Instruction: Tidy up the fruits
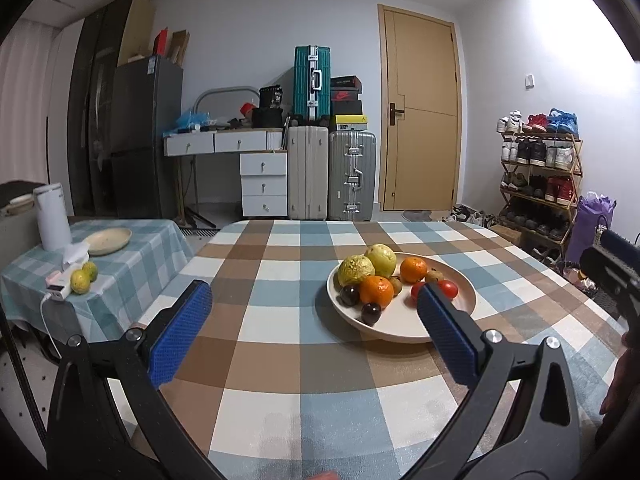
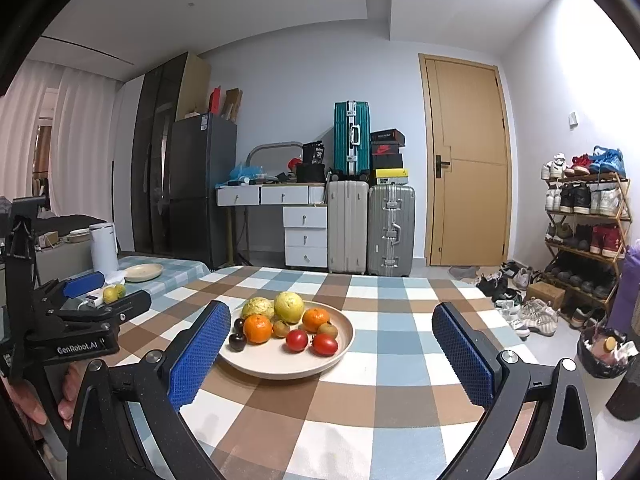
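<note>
Beige and shallow, the plate [image 2: 280,366] sits on the checked tablecloth [image 2: 360,408] ahead of both your grippers, and it carries the fruit pile: 2 yellow-green guavas [image 2: 289,306] at the back, 2 oranges [image 2: 257,328], 2 red tomatoes [image 2: 297,340], dark plums [image 2: 237,342] at the left edge and some small brown fruits [image 2: 281,328] between them.

Your left gripper [image 1: 316,304] has its jaws spread wide with nothing between them. Your right gripper [image 2: 332,332] is likewise wide open and empty. Both hover above the cloth, short of the plate.

From your left gripper the plate lies ahead and to the right, its near rim partly behind the right-hand finger. From your right gripper it lies ahead and left of centre, just past the left-hand finger. I judge the 2 about equally near, with neither touching the plate or any fruit.

The fruits are round, so no long axis dictates your wrist angle; what matters is which piece is free at the edge. The tomatoes and plums on the near side look the easiest to reach without disturbing the pile.

A 2nd, empty plate [image 1: 108,240] and 2 yellow-green citrus fruits [image 1: 83,278] sit on the side table [image 1: 132,276], well apart to the left, closer to your left gripper.
</note>
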A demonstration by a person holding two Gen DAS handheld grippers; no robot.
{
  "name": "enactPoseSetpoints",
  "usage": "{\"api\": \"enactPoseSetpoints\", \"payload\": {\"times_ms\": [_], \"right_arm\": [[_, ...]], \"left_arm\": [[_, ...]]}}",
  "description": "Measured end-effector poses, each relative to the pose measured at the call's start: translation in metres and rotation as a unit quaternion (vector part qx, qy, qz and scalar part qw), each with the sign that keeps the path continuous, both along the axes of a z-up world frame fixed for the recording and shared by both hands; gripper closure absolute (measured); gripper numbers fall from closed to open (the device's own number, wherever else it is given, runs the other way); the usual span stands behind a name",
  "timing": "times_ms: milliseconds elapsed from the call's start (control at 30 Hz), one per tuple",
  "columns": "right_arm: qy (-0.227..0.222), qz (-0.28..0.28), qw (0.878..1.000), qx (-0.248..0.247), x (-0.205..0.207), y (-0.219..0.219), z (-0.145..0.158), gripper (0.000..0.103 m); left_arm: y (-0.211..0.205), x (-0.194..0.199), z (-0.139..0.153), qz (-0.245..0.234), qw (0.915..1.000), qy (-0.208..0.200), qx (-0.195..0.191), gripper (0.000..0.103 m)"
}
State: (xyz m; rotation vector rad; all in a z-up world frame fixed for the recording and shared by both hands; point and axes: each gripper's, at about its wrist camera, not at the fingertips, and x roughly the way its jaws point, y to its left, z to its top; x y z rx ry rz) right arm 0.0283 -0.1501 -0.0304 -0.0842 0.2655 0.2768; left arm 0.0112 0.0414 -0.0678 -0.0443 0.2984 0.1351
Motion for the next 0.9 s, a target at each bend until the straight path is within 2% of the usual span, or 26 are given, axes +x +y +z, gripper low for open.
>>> {"api": "enactPoseSetpoints", "payload": {"times_ms": [200,367,467,900], "right_arm": [[0.015,0.007,1.0,0.001,0.005,0.001,-0.005,0.0],[0.075,-0.004,0.997,-0.018,0.024,0.005,-0.017,0.0],[0.06,0.0,0.998,-0.017,0.019,0.005,-0.016,0.0],[0.068,0.004,0.998,-0.017,0.022,0.004,-0.018,0.0]], "left_arm": [[-0.005,0.007,-0.004,-0.008,0.9999,0.01,0.012,0.001],[-0.004,0.008,-0.005,-0.008,0.9999,0.011,0.009,0.001],[-0.001,0.008,-0.005,-0.009,0.9999,0.01,0.008,0.001],[-0.004,0.006,-0.005,-0.011,0.9998,0.01,0.009,0.001]]}}
